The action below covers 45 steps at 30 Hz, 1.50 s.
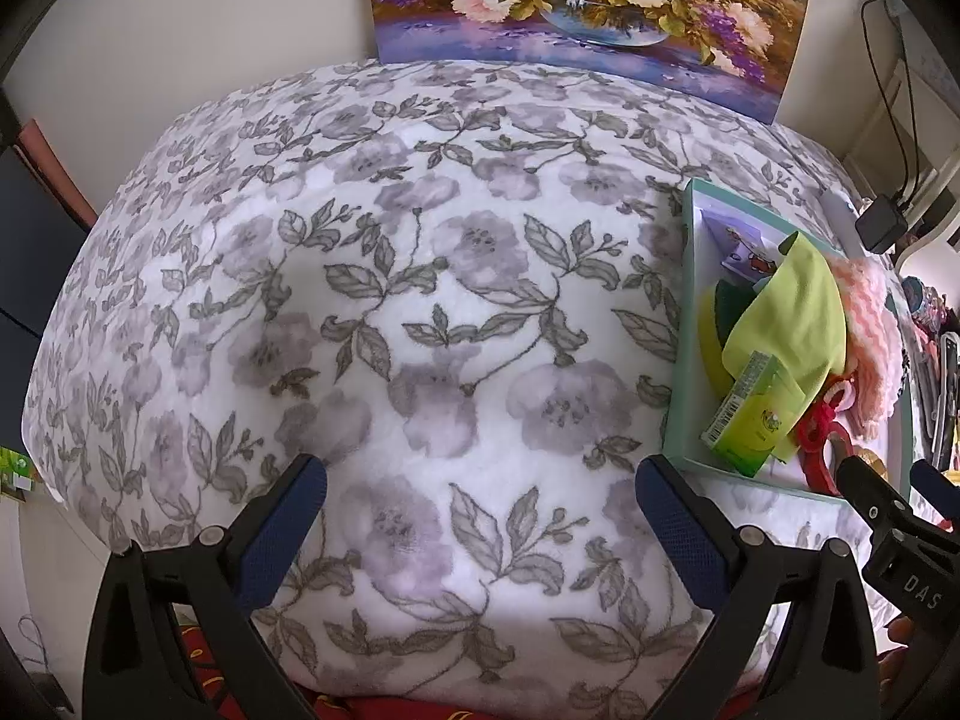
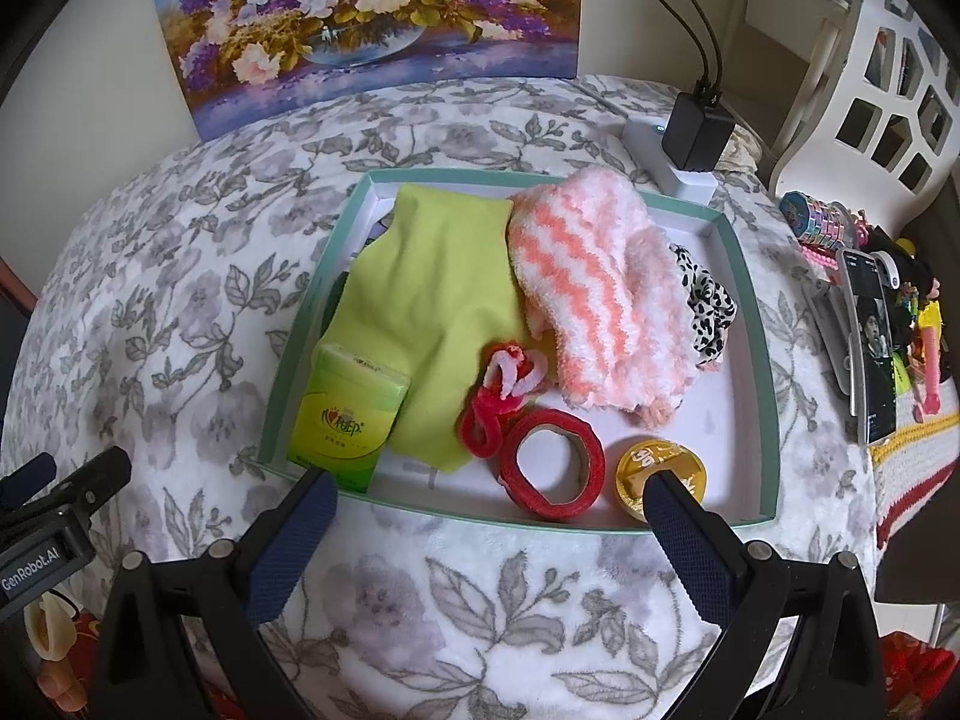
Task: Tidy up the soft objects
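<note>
A shallow teal-rimmed box (image 2: 757, 324) lies on the flowered blanket (image 2: 180, 276). In it are a lime green cloth (image 2: 444, 300), a fluffy pink-and-white striped sock (image 2: 594, 300), a black-and-white spotted fabric (image 2: 708, 306), a green tissue pack (image 2: 348, 417), a red pipe-cleaner loop (image 2: 492, 402), a red tape roll (image 2: 555, 465) and a gold round tin (image 2: 657, 468). My right gripper (image 2: 489, 507) is open at the box's near rim. My left gripper (image 1: 480, 495) is open over bare blanket (image 1: 390, 300), left of the box (image 1: 678, 372).
A flower painting (image 2: 372, 24) leans on the wall behind. A charger on a white power strip (image 2: 690, 144) lies beyond the box. A phone (image 2: 870, 348) and colourful toys (image 2: 822, 219) lie at the right edge. A white shelf (image 2: 870, 90) stands far right.
</note>
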Each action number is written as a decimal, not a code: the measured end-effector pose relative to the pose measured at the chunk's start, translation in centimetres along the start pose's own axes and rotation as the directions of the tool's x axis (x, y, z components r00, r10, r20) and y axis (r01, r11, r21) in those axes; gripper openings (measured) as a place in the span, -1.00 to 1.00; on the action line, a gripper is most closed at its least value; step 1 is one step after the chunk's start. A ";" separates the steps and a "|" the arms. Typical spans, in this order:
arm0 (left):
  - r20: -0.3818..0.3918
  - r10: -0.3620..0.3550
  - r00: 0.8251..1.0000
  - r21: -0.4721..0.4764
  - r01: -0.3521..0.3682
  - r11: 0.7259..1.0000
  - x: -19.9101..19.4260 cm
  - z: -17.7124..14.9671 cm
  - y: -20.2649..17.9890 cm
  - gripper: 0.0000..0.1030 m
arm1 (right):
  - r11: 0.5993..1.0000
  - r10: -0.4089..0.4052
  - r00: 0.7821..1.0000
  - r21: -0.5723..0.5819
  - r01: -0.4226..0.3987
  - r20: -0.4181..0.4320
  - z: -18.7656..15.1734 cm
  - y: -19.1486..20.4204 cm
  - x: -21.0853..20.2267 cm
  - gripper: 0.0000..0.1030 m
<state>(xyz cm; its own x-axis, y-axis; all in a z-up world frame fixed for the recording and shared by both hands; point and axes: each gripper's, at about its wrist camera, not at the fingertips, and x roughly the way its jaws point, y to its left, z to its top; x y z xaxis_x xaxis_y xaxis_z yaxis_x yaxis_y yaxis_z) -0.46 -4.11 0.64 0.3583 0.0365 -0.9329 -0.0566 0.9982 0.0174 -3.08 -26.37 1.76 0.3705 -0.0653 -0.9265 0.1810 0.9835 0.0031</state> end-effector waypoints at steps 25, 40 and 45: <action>-0.012 -0.008 1.000 -0.017 0.007 1.000 0.3 0.1 0.2 0.99 | 1.000 -0.002 1.000 -0.003 0.002 -0.002 -0.1 0.2 0.1 1.00; -0.010 -0.011 1.000 -0.023 0.010 1.000 0.2 0.0 0.3 0.99 | 1.000 -0.001 1.000 -0.005 0.001 -0.004 0.0 0.1 0.2 1.00; -0.007 -0.009 1.000 -0.020 0.009 1.000 0.2 -0.1 0.3 0.99 | 1.000 -0.002 1.000 -0.006 0.002 -0.004 0.0 0.1 0.2 1.00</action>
<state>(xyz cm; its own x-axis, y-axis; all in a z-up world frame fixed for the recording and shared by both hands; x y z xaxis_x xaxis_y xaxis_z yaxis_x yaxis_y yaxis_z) -0.46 -3.78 0.47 0.3520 0.0271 -0.9356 -0.0719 0.9974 0.0018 -2.99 -26.31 1.59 0.3664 -0.0662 -0.9281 0.1764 0.9843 -0.0005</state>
